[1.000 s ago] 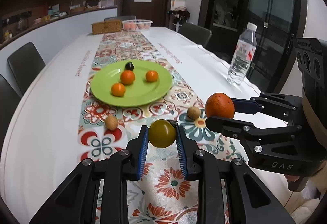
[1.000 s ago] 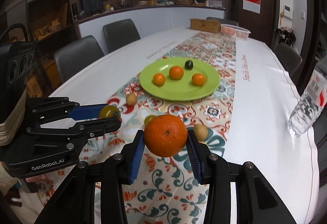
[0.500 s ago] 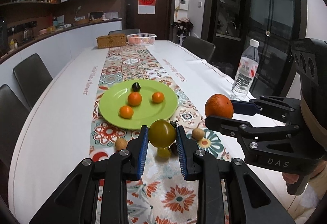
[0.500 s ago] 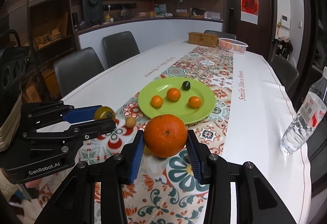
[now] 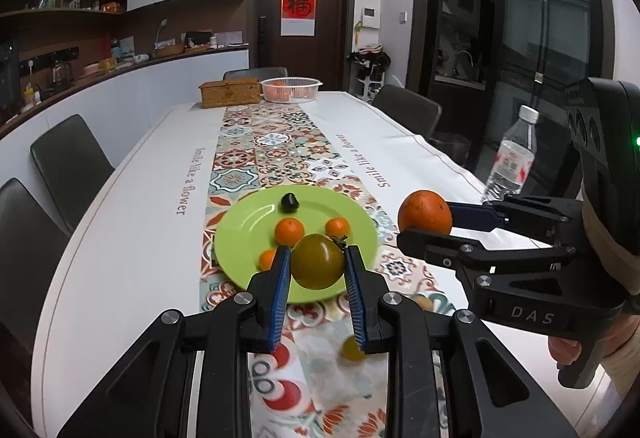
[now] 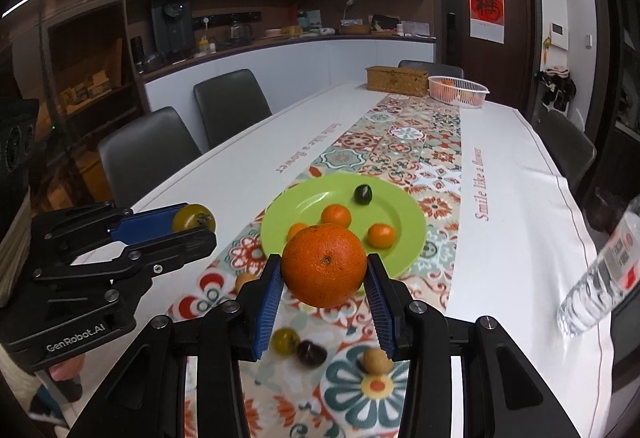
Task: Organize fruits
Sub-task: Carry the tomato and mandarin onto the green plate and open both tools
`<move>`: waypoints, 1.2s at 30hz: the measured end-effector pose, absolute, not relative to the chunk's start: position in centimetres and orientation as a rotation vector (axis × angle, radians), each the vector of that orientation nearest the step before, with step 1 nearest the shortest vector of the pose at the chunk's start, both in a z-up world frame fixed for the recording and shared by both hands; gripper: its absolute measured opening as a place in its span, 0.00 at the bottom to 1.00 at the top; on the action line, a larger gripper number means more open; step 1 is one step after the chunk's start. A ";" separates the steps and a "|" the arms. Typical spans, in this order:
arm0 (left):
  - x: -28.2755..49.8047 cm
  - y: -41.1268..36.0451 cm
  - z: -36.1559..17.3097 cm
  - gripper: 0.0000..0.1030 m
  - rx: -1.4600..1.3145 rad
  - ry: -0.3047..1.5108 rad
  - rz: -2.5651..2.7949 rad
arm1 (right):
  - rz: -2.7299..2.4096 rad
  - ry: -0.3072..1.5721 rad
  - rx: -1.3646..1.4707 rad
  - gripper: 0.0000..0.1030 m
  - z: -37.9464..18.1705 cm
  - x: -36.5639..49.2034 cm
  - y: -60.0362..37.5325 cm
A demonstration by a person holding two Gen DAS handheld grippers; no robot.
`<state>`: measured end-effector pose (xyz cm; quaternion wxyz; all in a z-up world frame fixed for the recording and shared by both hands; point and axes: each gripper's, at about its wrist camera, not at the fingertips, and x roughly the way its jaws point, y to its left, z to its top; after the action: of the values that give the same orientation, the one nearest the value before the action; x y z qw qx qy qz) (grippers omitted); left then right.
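My left gripper (image 5: 317,262) is shut on a yellow-green tomato (image 5: 318,261), held in the air in front of the green plate (image 5: 240,234). My right gripper (image 6: 324,272) is shut on a large orange (image 6: 324,265), also held above the table short of the plate (image 6: 408,222). The plate holds three small oranges (image 6: 336,216) and a dark fruit (image 6: 363,195). Each gripper shows in the other's view: the right with the orange (image 5: 425,212), the left with the tomato (image 6: 194,218). On the runner below lie a small yellow tomato (image 6: 285,341), a dark fruit (image 6: 311,352) and a brown longan (image 6: 376,360).
A water bottle (image 5: 512,158) stands at the table's right edge. A wicker box (image 5: 230,92) and a white basket of oranges (image 5: 291,89) sit at the far end. Dark chairs (image 5: 68,162) line the left side. Another longan (image 6: 245,281) lies on the runner.
Both grippers have risen with their fruit and tilted up. The plate now sits lower in both views, just behind the held fruit.
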<state>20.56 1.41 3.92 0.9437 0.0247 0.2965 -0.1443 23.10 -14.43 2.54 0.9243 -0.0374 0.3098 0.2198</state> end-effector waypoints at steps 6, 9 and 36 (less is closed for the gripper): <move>23.3 2.0 3.8 0.26 0.042 0.637 -0.287 | 0.448 0.665 -0.064 0.41 2.6 26.2 -13.9; 24.9 2.3 3.5 0.26 0.037 0.656 -0.277 | 0.443 0.687 -0.059 0.41 2.4 27.9 -13.6; 36.1 4.1 -3.5 0.26 -0.015 0.862 -0.217 | 0.381 0.843 -0.108 0.41 -3.1 38.4 -11.8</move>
<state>36.11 4.14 -3.53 0.9028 -0.0073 0.4170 -0.1047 38.43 -11.75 -3.12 0.8934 -0.0522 0.4066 0.1835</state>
